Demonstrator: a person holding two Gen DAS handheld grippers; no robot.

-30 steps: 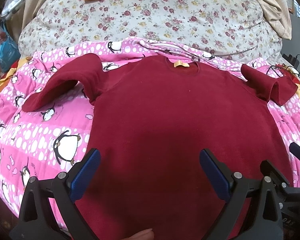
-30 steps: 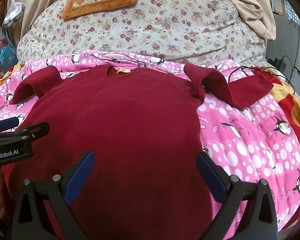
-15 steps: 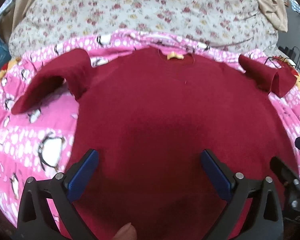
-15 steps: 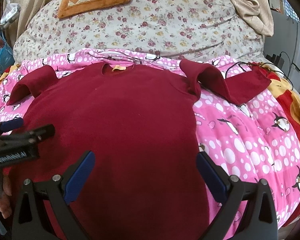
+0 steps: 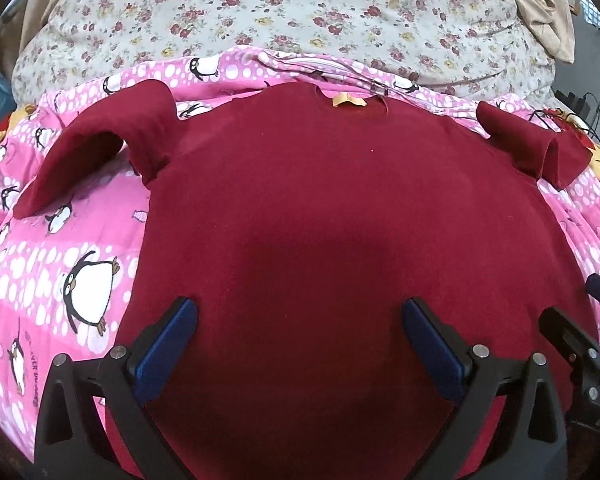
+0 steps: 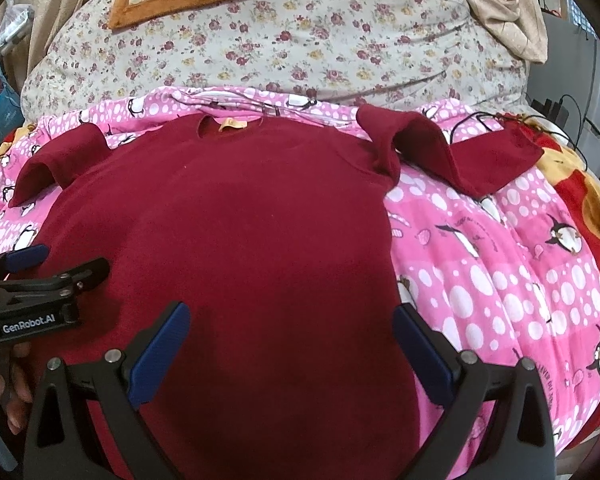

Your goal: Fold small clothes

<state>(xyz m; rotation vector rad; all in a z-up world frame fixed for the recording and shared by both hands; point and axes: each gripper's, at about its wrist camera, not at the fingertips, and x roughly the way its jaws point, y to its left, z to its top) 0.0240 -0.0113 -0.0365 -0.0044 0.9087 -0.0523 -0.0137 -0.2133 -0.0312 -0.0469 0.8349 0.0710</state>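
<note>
Both cameras have drifted slightly over the last second: the left view has eased forward and lower over the garment, so the dark red fleece long-sleeved top (image 5: 340, 240) fills more of it, while the top itself lies where it was. It rests flat on the pink penguin-print quilt (image 5: 80, 264) covering the bed, collar and yellow neck tag (image 5: 346, 101) at the far end and hem nearest the person. That spread-out layout suits folding, since the body is smooth and both sides are reachable. Only the sleeves are untidy: the left sleeve (image 5: 96, 148) arches up and curls back toward the body, and the right sleeve (image 6: 452, 152) humps at the shoulder and trails outward onto the quilt.

The left hand-held gripper (image 5: 300, 344) hovers above the lower body of the top, its blue-padded jaws spread wide and holding nothing. The right hand-held gripper (image 6: 290, 348) sits alongside, level with it, jaws likewise wide apart and empty, its outer finger near the top's right edge. Both point forward along the garment toward the collar. Judging by this, folding has not begun; the sleeves probably want straightening or tucking inward first.
</note>
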